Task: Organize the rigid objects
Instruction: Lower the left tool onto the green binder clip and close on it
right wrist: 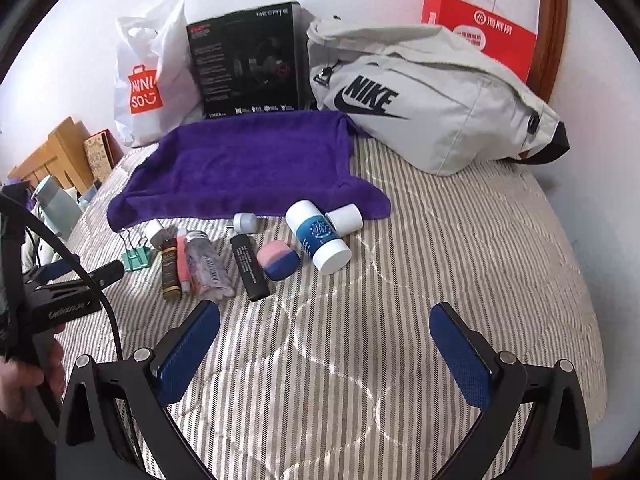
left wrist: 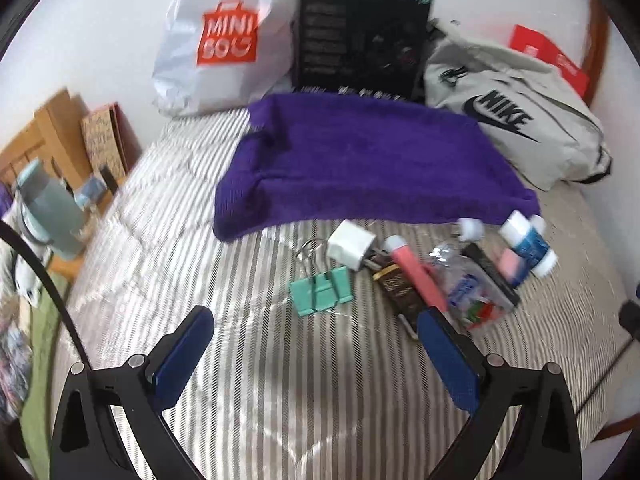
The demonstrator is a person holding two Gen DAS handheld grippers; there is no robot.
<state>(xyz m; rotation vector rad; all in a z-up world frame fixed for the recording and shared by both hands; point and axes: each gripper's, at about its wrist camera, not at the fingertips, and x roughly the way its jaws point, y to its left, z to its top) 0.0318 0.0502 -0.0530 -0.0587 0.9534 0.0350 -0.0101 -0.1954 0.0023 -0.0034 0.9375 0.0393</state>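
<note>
Both grippers hang open and empty over the near part of a bed with a striped quilt (right wrist: 460, 240). The left gripper (left wrist: 316, 316) has its blue-padded jaws spread wide just short of a mint green binder clip (left wrist: 320, 288). The right gripper (right wrist: 324, 312) is equally wide, over bare quilt nearer the bed's right edge.

The small rigid objects lie in a loose row across the middle of the bed, along the near edge of a purple towel (right wrist: 248, 160). From the left: the binder clip, a white charger plug (left wrist: 350, 246), a dark brown bottle (right wrist: 169, 272), a pink tube (right wrist: 183, 268), a clear plastic bottle (right wrist: 208, 270), a black rectangular case (right wrist: 250, 266), a pink and blue eraser-like block (right wrist: 278, 264), and a white tube with a blue label (right wrist: 318, 240). A small white cap (right wrist: 345, 218) touches that tube; another small white piece (right wrist: 245, 222) lies beside the case.

At the bed's far edge stand a white Miniso bag (right wrist: 148, 80), a black box (right wrist: 248, 60), a grey Nike bag (right wrist: 432, 108) and a red paper bag (right wrist: 492, 32).
</note>
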